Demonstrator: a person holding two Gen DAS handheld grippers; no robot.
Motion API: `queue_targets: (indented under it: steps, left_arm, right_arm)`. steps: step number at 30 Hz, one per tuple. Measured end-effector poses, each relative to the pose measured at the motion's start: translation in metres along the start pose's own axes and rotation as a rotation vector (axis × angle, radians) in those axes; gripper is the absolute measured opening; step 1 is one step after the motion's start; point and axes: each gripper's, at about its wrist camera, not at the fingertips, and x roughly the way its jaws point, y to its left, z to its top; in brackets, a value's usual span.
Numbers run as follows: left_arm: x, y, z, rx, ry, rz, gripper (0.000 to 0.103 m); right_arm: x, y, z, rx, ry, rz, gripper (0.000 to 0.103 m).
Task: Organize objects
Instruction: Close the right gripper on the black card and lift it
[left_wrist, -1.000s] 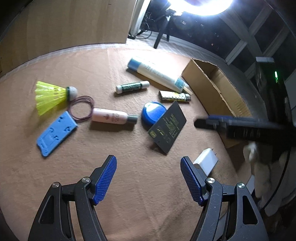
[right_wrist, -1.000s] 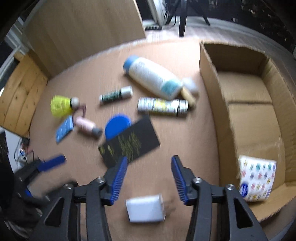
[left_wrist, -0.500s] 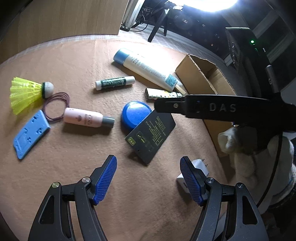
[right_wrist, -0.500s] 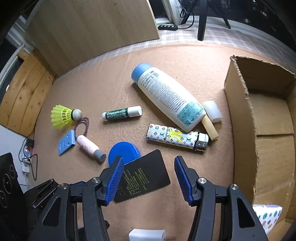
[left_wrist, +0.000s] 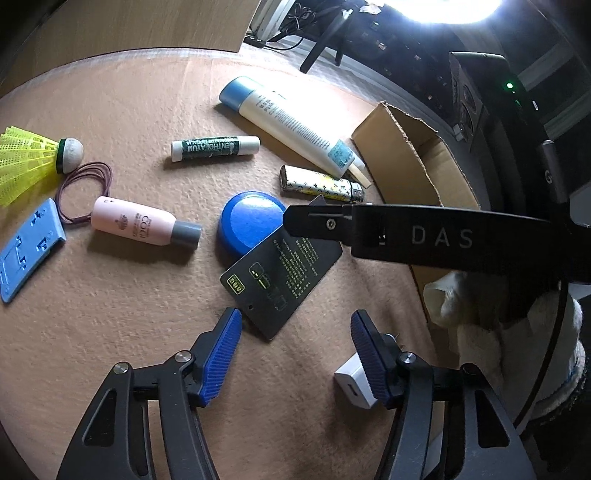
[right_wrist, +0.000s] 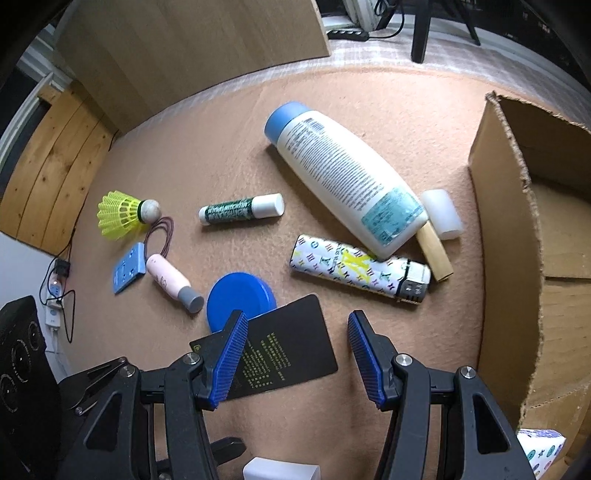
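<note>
Both claws spread, empty – left gripper (left_wrist: 295, 334) jaws just narrowing, right gripper (right_wrist: 295, 334) over the flat black printed card (right_wrist: 284, 354). Step: reaching to pick. Next – grip its thin edge, carry to the brown cardboard box (right_wrist: 517, 221).

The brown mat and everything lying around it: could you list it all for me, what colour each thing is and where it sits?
lotion bottle: 1, white with blue cap, far centre of mat
lip balm stick: 1, green and white, left of bottle
lighter: 1, white patterned, beside bottle
wooden stick: 1, tan, under bottle's end
white block: 1, by the box
blue lid: 1, centre
black card: 1, leaning on lid
pink bottle: 1, grey cap, left
shuttlecock: 1, yellow, far left
hair tie: 1, maroon
blue plate: 1, left
charger: 1, white, near edge
cardboard box: 1, right
left gripper: open
right gripper: open
</note>
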Motion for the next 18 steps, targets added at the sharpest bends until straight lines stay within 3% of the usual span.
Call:
queue_targets:
  steps: [10, 18]
  left_arm:
    - [0.004, -0.002, 0.000, -0.014, -0.002, 0.011, 0.060]
    - [-0.005, -0.012, 0.011, 0.003, -0.037, 0.009, 0.060]
  right_arm:
    - [-0.002, -0.002, -0.004, -0.001, 0.017, 0.038, 0.049]
    - [-0.022, -0.007, -0.010, 0.020, -0.019, 0.049, 0.048]
